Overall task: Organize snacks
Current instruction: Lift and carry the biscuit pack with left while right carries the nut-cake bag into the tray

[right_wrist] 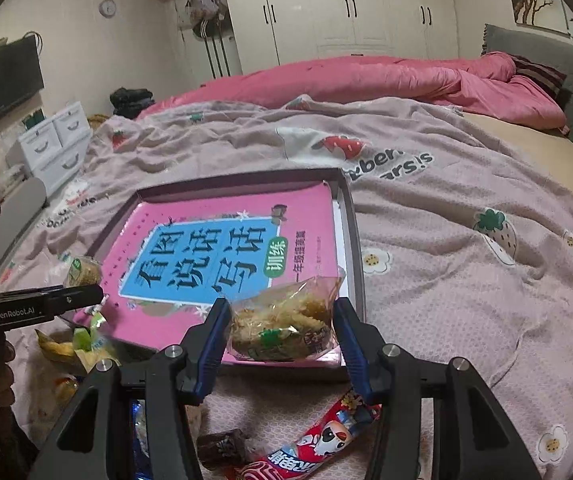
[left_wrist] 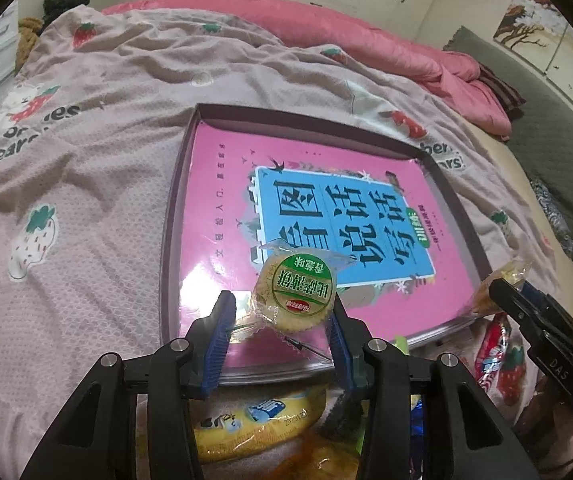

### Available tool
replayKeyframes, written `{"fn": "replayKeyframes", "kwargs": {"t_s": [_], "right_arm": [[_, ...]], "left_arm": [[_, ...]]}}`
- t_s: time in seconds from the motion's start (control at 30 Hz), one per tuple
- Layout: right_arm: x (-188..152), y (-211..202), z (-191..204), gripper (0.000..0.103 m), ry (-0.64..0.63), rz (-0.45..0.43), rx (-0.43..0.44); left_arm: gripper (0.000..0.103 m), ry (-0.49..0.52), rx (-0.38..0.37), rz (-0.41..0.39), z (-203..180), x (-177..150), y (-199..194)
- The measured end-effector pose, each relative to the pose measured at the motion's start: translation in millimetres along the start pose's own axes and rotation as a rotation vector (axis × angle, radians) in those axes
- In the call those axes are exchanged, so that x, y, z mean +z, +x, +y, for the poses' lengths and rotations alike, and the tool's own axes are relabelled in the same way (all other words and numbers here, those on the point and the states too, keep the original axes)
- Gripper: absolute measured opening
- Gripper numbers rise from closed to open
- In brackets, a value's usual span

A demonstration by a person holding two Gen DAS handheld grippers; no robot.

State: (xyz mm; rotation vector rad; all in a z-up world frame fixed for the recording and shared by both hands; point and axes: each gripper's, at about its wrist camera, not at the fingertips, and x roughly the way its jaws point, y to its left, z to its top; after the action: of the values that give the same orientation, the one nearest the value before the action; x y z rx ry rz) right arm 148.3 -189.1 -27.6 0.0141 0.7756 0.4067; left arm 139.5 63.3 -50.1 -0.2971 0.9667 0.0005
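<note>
A shallow box (left_wrist: 174,208) with a pink book (left_wrist: 222,200) in it lies on the bed; it also shows in the right wrist view (right_wrist: 356,248). My left gripper (left_wrist: 282,320) is shut on a round wrapped biscuit with a green label (left_wrist: 296,292), held over the box's near edge. My right gripper (right_wrist: 282,330) is shut on a clear packet of a brown flaky snack (right_wrist: 282,324), held over the box's near right corner. The right gripper shows at the right edge of the left wrist view (left_wrist: 526,312). The left gripper shows at the left of the right wrist view (right_wrist: 46,304).
Loose snacks lie on the blanket in front of the box: a yellow packet (left_wrist: 258,424), a red packet (right_wrist: 318,448), a dark brown candy (right_wrist: 222,446), yellow and green wrappers (right_wrist: 78,344). A pink duvet (right_wrist: 366,76) lies at the bed's far side. White drawers (right_wrist: 54,144) stand at left.
</note>
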Motion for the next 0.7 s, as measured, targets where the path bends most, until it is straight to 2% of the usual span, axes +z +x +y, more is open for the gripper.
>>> {"fn": "replayKeyframes", "kwargs": {"t_s": [0.3,0.7], "right_arm": [[-2.7,15.0,-0.9,0.053,-0.001,0.049,-0.033],[-0.9,26.2,-2.9,0.056,0.02,0.041,-0.028]], "left_arm": [[0.046,0.013,0.002,0.016,-0.2,-2.4,8.4],[0.046,0.019,-0.001,0.023,-1.0,-3.4,12.4]]}}
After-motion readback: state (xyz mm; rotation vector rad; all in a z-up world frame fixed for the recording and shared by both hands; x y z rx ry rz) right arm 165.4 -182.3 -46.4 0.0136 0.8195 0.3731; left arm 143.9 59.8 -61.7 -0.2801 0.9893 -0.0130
